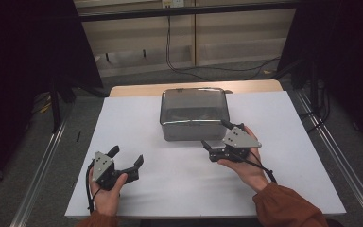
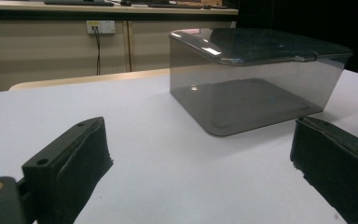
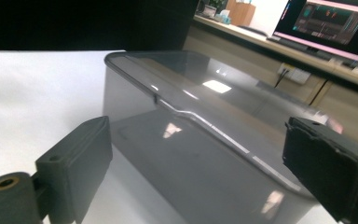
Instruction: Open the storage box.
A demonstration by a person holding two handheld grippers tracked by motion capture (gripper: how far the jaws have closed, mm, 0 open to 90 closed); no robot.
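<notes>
Approaching smoky lidded box (image 1: 194, 114) at far middle of white table (image 1: 137, 123). Right gripper (image 1: 215, 138) at box's near right corner, jaws wide, gripping nothing; lid rim between them. Left gripper (image 1: 128, 157) well left of box, open, empty. Best: square jaws on lid edge, close gently, lift straight.

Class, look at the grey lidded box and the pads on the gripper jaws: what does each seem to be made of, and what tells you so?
Box: probably smooth, glossy smoke-tinted plastic; its floor shows through the walls and the lid mirrors the lights.
Jaw pads: apparently matt black foam or rubber; rough, uneven edges, no shine, though the look leaves it open.
</notes>
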